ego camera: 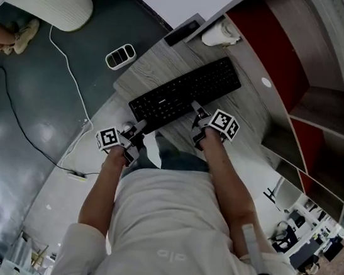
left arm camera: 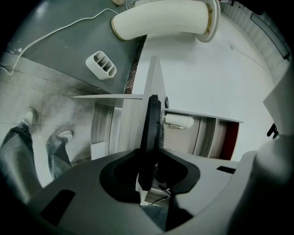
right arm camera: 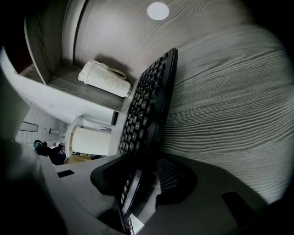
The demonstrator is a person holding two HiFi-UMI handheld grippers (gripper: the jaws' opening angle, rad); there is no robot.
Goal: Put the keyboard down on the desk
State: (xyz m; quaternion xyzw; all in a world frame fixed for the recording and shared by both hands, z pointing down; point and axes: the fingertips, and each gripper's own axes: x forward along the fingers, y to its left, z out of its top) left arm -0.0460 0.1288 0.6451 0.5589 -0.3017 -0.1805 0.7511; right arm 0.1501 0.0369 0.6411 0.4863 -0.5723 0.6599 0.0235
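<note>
A black keyboard [ego camera: 187, 94] lies slantwise on the grey wooden desk [ego camera: 245, 115], its near long edge at the desk's front. My left gripper [ego camera: 137, 130] is shut on the keyboard's near left end. In the left gripper view the keyboard [left arm camera: 151, 124] shows edge-on, pinched in my left gripper [left arm camera: 148, 172]. My right gripper [ego camera: 198, 114] straddles the near right edge. In the right gripper view the keyboard [right arm camera: 149, 101] runs between the jaws of my right gripper [right arm camera: 142, 179], with a strip of desk [right arm camera: 220, 105] showing between it and the ribbed pad [right arm camera: 169, 174].
A white tumbler [ego camera: 219, 33] lies on its side at the desk's far end, beside a black flat object [ego camera: 181, 32]. A small white disc [ego camera: 266, 82] sits in the desktop. On the floor are a white slotted tray [ego camera: 120, 56] and a white cable [ego camera: 72, 78]. Shelves with red panels [ego camera: 270, 46] rise on the right.
</note>
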